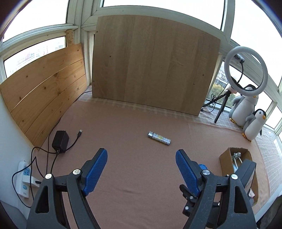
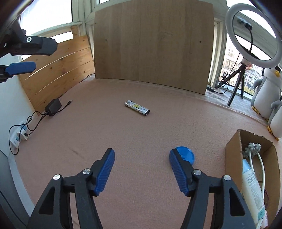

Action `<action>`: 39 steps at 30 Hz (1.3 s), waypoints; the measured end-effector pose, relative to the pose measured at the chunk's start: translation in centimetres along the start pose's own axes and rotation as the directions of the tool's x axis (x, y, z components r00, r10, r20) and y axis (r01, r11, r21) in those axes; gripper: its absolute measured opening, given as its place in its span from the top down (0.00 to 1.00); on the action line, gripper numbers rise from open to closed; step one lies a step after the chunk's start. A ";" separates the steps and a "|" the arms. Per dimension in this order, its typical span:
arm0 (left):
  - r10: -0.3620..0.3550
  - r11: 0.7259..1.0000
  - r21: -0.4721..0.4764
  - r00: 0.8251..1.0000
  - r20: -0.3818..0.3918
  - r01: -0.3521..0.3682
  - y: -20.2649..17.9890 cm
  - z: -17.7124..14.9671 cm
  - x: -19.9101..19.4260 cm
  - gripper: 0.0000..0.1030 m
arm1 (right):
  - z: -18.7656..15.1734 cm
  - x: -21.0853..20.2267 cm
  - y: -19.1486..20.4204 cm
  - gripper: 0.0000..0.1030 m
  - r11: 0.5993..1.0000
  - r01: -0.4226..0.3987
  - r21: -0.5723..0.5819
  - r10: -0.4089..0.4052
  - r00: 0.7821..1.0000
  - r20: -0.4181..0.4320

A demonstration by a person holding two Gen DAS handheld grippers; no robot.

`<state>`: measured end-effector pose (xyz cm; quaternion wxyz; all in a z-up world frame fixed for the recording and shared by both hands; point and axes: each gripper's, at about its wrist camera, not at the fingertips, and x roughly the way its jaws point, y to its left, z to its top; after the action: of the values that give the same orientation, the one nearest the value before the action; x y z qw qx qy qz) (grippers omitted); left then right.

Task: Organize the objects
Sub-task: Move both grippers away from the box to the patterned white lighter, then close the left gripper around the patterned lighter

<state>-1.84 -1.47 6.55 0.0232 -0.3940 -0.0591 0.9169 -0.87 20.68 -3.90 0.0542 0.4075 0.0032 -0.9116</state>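
Lighter (image 2: 137, 107) lies alone on cloth (pink) (image 2: 141, 137); both grippers — left (image 1: 141, 169), right (image 2: 142, 169) — spread, empty.

A pinkish-brown cloth (image 1: 123, 158) covers the flat surface. At its far edge a large light wooden board (image 1: 155, 67) stands upright against white-framed windows (image 1: 164, 3) bright with daylight; buildings and trees show through the lower panes. Along the left side leans a pine plank panel (image 1: 44, 98) with knots. Near it lie a black power adapter (image 1: 60, 141) with cables and a white power strip (image 1: 23, 178). At the right a ring light (image 1: 246, 71) on a black tripod stands on the sill area, beside 2 grey-and-white plush penguins (image 1: 253, 121).
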 end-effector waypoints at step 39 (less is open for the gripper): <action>-0.177 0.977 -0.186 0.886 -0.428 0.105 0.2 -11.6 11.8 0.29 | -7.6 2.9 7.9 0.80 0.989 -0.077 -0.130 0.058 0.988 -0.140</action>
<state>-1.57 0.46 -9.89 0.0713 -0.5870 -0.1532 0.7917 3.64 12.90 -10.82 0.1122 0.4638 0.0549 -0.8771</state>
